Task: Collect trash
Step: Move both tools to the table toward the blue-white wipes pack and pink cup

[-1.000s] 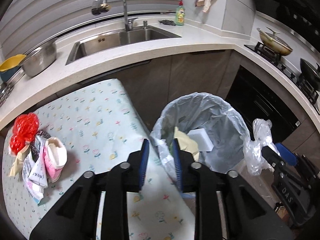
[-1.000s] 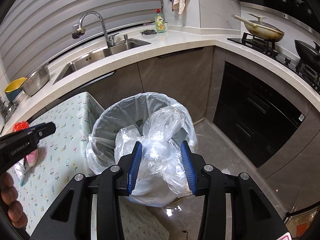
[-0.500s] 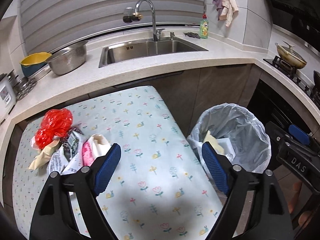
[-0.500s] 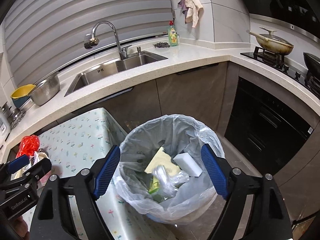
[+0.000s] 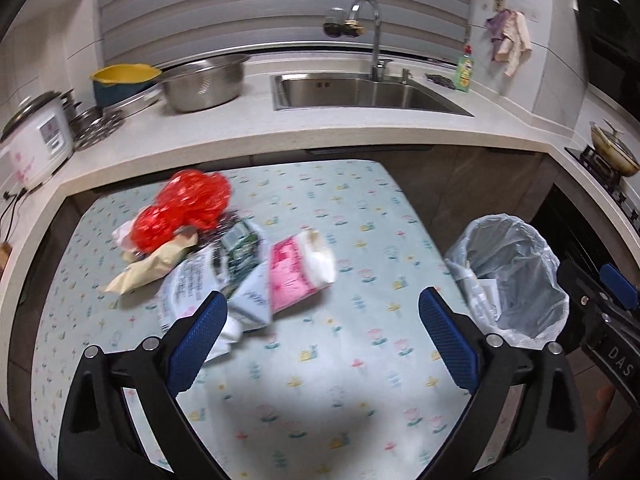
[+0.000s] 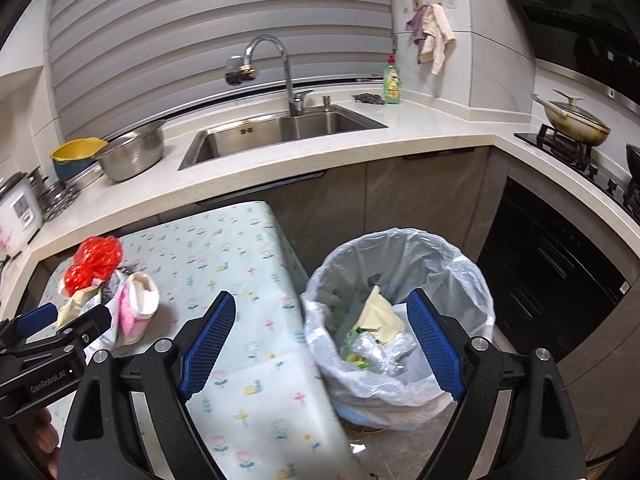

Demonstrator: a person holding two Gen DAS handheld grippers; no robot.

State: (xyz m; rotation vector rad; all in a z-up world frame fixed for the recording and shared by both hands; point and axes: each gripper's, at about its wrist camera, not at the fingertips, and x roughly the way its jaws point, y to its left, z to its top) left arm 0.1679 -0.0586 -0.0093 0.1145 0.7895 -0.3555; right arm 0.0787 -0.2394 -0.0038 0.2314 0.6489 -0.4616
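Note:
A pile of trash lies on the flowered tablecloth (image 5: 320,380): a red plastic bag (image 5: 188,204), a beige wrapper (image 5: 152,268), white printed wrappers (image 5: 192,280) and a pink-and-white pack (image 5: 300,268). My left gripper (image 5: 323,298) hovers just short of the pile. Its jaws are opening wide and nothing is between them. The bin with a clear liner (image 6: 404,248) stands on the floor right of the table. It holds yellow paper (image 6: 378,312) and crumpled clear plastic (image 6: 380,354). My right gripper (image 6: 321,299) is open and empty above the bin's near left rim.
An L-shaped counter runs behind, with a sink (image 5: 360,92), a steel colander (image 5: 200,84), a rice cooker (image 5: 36,140) and a dish soap bottle (image 6: 392,84). A pan sits on the stove (image 6: 572,120) at right. Dark oven fronts stand right of the bin.
The left gripper swung left from the bin to the table's trash pile and opened wide. The right gripper opened and dropped the clear plastic bag into the bin, then drew back.

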